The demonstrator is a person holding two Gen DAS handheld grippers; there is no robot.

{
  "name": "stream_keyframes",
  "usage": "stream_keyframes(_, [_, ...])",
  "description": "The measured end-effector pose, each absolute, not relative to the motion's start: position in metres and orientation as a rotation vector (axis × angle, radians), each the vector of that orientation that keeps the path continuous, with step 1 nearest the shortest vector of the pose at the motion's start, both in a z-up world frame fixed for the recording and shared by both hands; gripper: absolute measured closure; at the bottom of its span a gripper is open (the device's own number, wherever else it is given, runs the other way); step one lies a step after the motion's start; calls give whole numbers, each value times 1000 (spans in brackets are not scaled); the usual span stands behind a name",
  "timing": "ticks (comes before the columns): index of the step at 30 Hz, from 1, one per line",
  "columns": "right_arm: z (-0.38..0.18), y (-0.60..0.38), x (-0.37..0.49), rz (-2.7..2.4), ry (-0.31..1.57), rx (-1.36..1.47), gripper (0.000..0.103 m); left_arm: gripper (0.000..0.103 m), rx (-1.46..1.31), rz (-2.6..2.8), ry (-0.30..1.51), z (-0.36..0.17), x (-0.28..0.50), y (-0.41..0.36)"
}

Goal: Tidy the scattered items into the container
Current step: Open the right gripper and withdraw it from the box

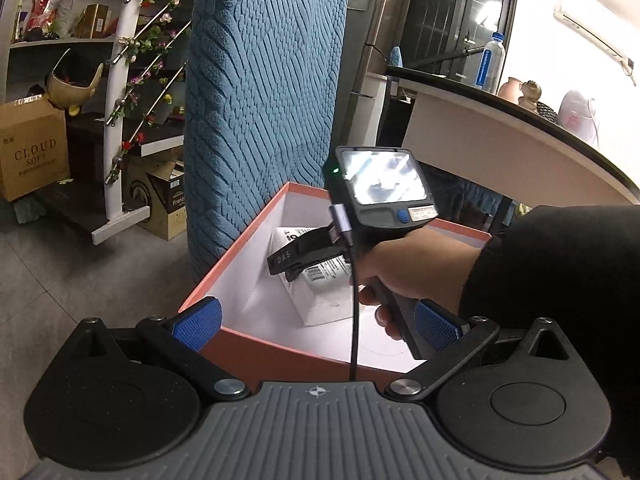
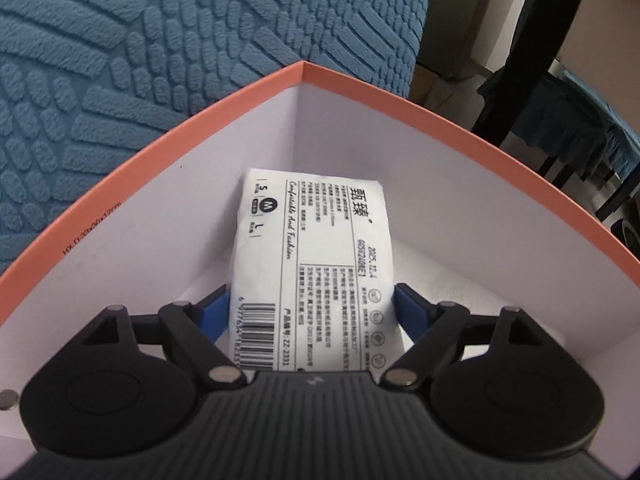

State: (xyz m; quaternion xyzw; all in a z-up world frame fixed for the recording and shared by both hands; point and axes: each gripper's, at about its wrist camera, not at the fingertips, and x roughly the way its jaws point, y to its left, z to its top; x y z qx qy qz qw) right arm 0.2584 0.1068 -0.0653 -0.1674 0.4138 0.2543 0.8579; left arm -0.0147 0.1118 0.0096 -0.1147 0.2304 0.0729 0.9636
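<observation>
An orange box (image 1: 236, 250) with a white inside stands open just ahead of my left gripper (image 1: 318, 312), which is open and holds nothing. A hand (image 1: 416, 268) in a black sleeve holds my right gripper (image 1: 290, 266) down inside the box. In the right wrist view the box's far corner (image 2: 302, 66) is straight ahead. A white packet (image 2: 316, 240) with black print and a barcode lies in that corner, and my right gripper (image 2: 314, 300) is shut on it, a blue finger (image 2: 408, 312) pressing each side. The same white packet (image 1: 320, 300) shows under the right gripper.
A tall blue textured cushion (image 1: 260, 80) rises right behind the box. On the left are a white rack with artificial flowers (image 1: 132, 92) and a cardboard carton (image 1: 32, 152) on the grey floor. A curved counter (image 1: 500, 128) with a water bottle (image 1: 490, 60) stands at the right.
</observation>
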Motion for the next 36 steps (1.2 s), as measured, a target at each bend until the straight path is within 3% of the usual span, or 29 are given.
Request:
stream_keyframes(3, [-51,94,260,542,849,-307,7,0,-223,147,467,9,-13,108])
stream_keyframes(15, [27,-10,215,463,682,-204,7,0,-169,145,454,9,-11,86])
stream_keyframes(28, [56,-160,101,309,460,-58,7,0,-93,121,414,9,-4,34])
stream_keyframes(36, [43,-242,27,250,334,38,7,0,-48,91,367,10,-6,7])
